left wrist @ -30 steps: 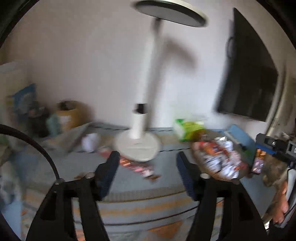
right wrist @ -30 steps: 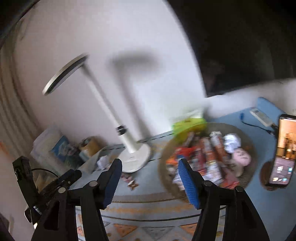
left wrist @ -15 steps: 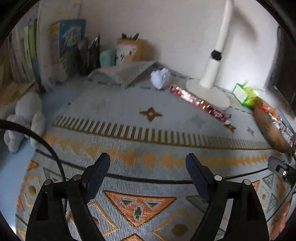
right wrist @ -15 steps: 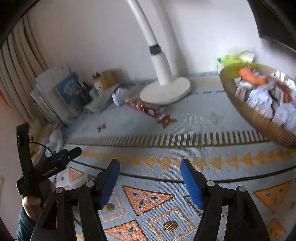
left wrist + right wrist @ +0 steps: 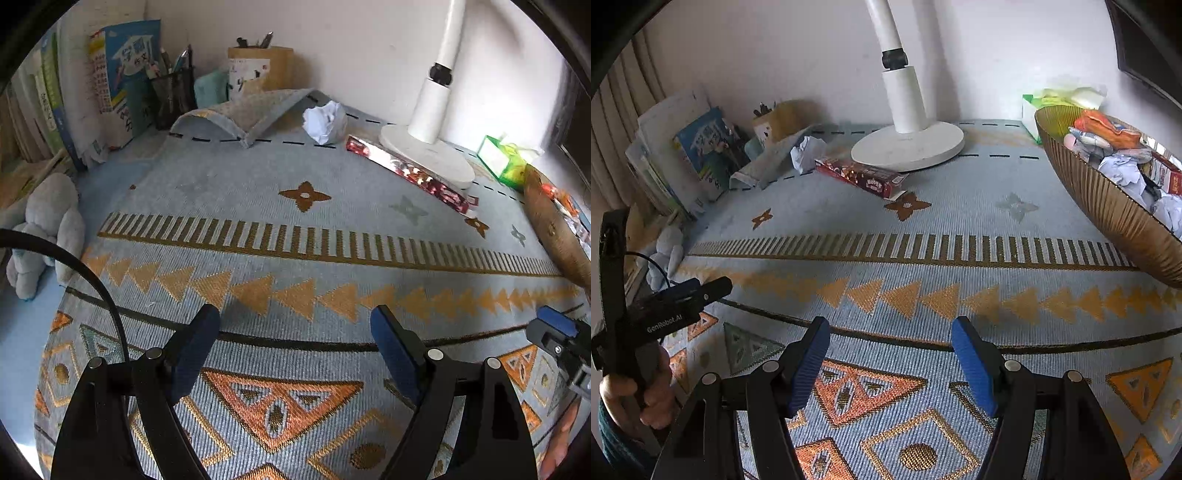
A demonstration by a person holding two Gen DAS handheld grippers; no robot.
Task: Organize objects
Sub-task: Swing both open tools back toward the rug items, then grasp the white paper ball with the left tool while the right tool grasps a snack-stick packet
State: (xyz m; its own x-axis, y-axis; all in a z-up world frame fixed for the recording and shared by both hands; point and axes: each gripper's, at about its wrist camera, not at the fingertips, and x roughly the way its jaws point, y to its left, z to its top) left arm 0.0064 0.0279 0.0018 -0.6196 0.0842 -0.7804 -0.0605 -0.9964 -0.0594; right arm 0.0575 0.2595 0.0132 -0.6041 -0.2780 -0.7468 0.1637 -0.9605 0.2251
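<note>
A long red snack box (image 5: 410, 172) lies on the patterned mat beside the lamp base; it also shows in the right wrist view (image 5: 862, 176). A crumpled white paper ball (image 5: 325, 122) sits left of it, seen too in the right wrist view (image 5: 804, 153). A ribbed golden bowl (image 5: 1108, 206) at the right holds several wrappers and paper balls; its side shows in the left wrist view (image 5: 554, 232). My left gripper (image 5: 293, 349) is open and empty above the mat's near part. My right gripper (image 5: 890, 360) is open and empty, also over the near mat.
A white lamp base (image 5: 908, 146) stands at the back. Books (image 5: 122, 81), a pen holder (image 5: 171, 96) and a wooden box (image 5: 258, 70) line the back left. A grey plush toy (image 5: 40, 229) lies at the left. A green tissue pack (image 5: 504, 160) sits near the bowl.
Both views have tilted down from the wall and lamp to the mat and then settled. Both grippers stay open and empty, now a little closer to the mat.
</note>
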